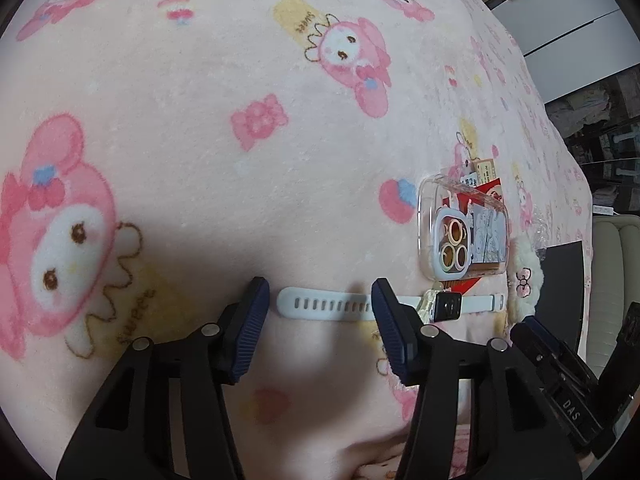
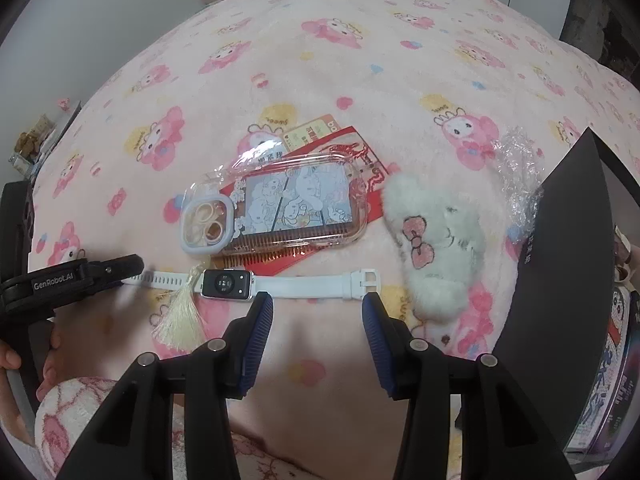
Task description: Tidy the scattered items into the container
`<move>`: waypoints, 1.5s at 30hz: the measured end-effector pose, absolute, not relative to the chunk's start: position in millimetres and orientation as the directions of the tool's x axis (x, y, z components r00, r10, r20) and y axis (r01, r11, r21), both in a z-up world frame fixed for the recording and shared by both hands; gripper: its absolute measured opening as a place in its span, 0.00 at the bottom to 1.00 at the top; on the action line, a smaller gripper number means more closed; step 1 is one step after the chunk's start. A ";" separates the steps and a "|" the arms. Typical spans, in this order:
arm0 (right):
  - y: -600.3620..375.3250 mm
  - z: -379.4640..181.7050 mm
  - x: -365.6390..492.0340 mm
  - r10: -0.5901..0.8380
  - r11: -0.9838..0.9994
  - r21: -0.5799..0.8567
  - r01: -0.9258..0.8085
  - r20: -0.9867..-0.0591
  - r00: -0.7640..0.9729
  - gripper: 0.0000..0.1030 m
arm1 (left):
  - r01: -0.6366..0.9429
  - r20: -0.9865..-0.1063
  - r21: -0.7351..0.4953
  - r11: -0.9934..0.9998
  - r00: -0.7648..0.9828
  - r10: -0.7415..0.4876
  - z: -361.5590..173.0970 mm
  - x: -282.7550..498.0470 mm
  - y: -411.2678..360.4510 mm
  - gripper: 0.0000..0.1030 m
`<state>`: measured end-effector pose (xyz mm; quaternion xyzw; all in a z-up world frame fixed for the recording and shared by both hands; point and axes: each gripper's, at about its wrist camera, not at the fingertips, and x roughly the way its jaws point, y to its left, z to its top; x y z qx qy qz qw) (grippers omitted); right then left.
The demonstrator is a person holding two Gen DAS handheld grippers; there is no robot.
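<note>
A white-strapped watch with a black face lies flat on the pink blanket. My right gripper hovers open just in front of the buckle half of its strap, touching nothing. My left gripper is open too. The holed strap end lies on the blanket between and just beyond its fingertips, and the pads do not press it. Behind the watch lies a clear phone case on a comb and a red envelope. A dark box stands at the right.
A fluffy white plush piece with a pink bow lies right of the case, with crumpled clear wrap behind it. A cream tassel trails from the comb over the strap. A person's hand holds the left gripper.
</note>
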<state>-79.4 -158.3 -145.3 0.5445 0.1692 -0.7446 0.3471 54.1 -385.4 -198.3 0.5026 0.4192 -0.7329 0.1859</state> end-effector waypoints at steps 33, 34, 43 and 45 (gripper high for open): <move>-106.4 -66.3 -62.0 -0.660 -0.634 0.364 0.682 -0.715 -0.232 0.05 | 0.071 -0.643 -0.636 -0.768 -0.600 0.477 -33.8 -21.9 -228.0 0.02; -96.5 -62.7 -61.2 -0.666 -0.640 0.375 0.671 -0.705 -0.241 0.04 | 0.056 -0.637 -0.639 -0.767 -0.597 0.488 -31.5 -22.4 -222.3 0.03; -20.9 -48.1 -41.1 -0.634 -0.719 0.348 0.601 -0.684 -0.362 0.03 | 0.012 -0.553 -0.749 -0.663 -0.563 0.614 -37.6 -15.6 -185.1 0.24; -5.5 -44.6 -38.4 -0.635 -0.726 0.354 0.590 -0.675 -0.376 0.03 | -0.003 -0.520 -0.778 -0.628 -0.557 0.647 -38.8 -13.6 -177.6 0.24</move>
